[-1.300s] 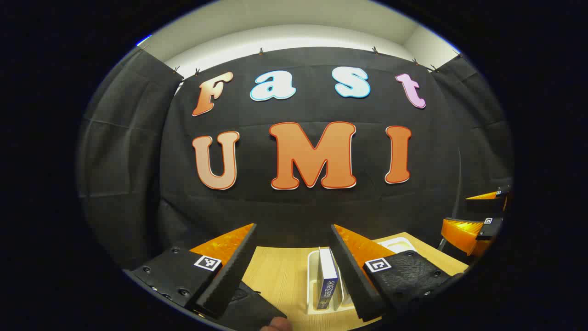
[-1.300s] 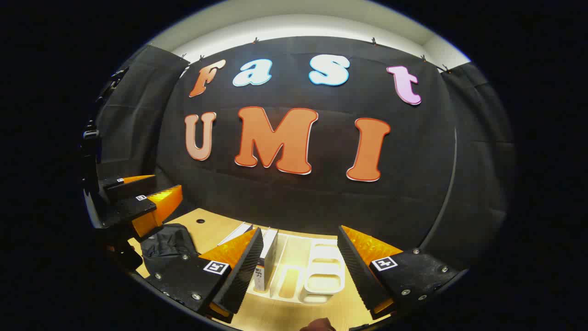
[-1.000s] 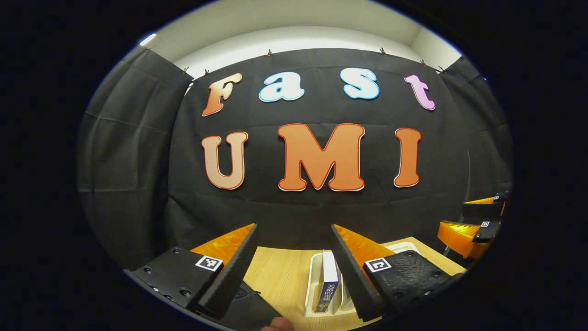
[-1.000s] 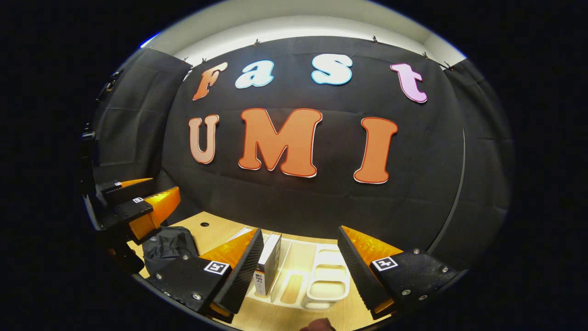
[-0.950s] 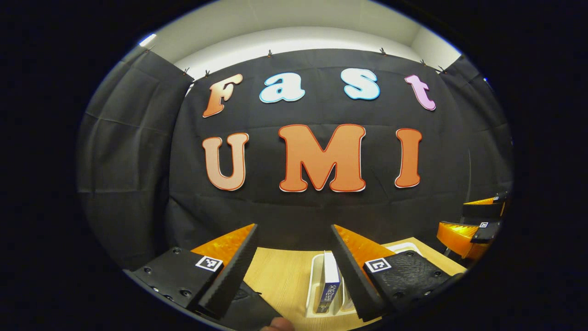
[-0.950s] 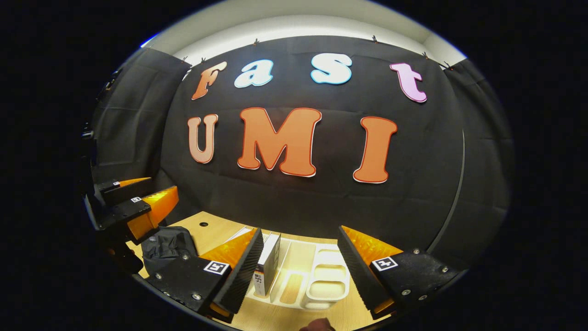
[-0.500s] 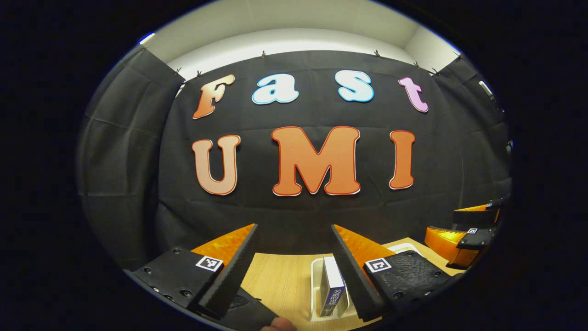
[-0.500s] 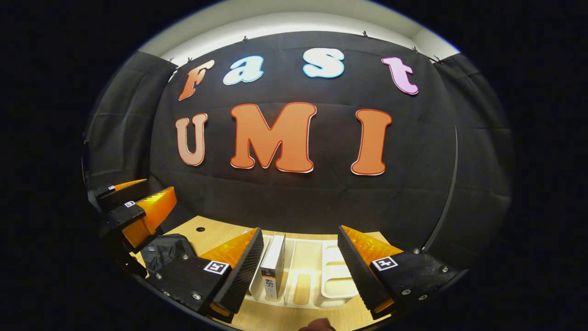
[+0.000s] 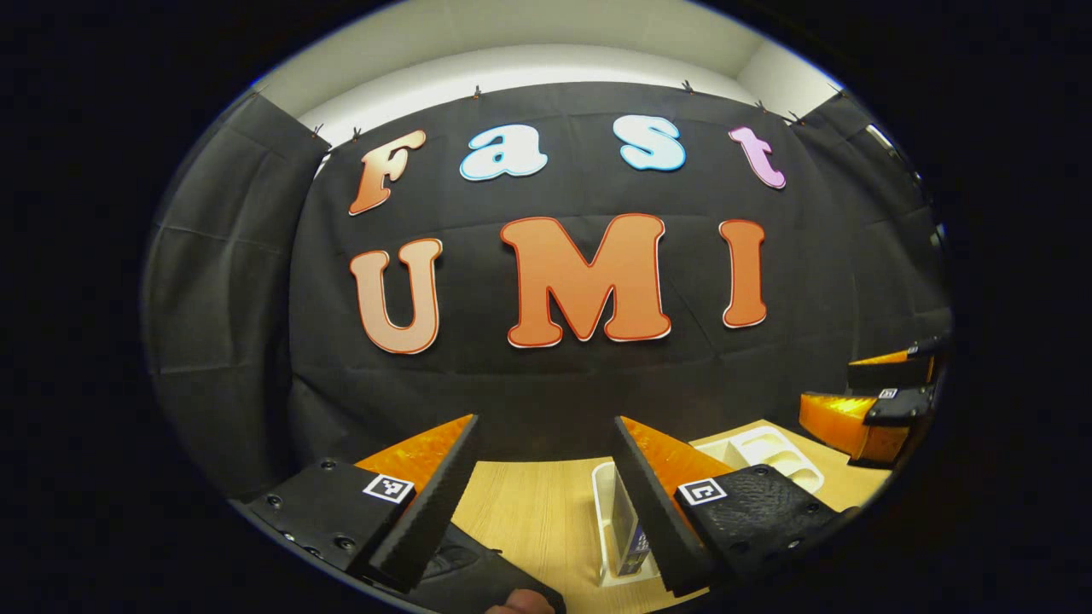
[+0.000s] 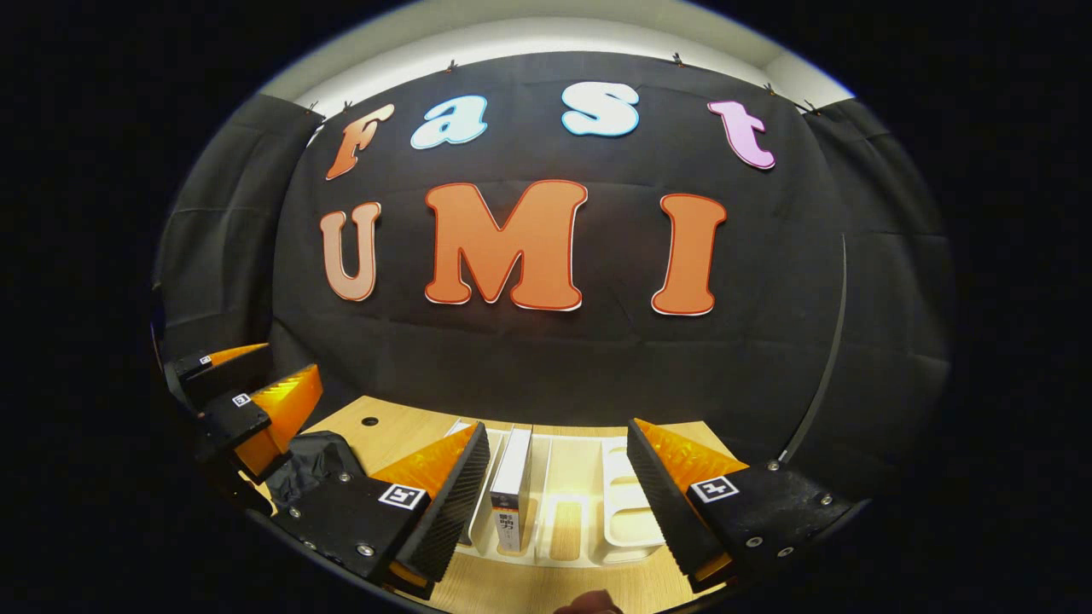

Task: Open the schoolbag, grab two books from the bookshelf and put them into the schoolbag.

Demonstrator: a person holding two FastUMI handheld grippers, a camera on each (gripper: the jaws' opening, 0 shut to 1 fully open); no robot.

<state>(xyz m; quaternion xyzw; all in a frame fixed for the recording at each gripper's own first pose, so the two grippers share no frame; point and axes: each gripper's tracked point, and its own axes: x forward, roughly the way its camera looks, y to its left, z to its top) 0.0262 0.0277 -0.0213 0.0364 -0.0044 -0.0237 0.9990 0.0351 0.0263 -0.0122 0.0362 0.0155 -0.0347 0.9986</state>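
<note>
My left gripper is open and held above the wooden table, with nothing between its fingers. A white book rack stands just ahead, and a book with a blue spine shows partly behind my right-hand finger. The black schoolbag lies at the bottom edge. My right gripper is also open and empty. An upright white book stands in the white rack beyond its fingers. In the right gripper view the schoolbag lies to the left, under the left gripper.
The right gripper hangs at the far right of the left gripper view, above the rack's shallow compartments. A small round hole marks the table near the back. The black cloth wall closes the table's far side.
Both views have shifted sideways. The rack now sits further right in each, and the blue-spined book is more hidden behind my left gripper's finger. Both grippers stay open and empty.
</note>
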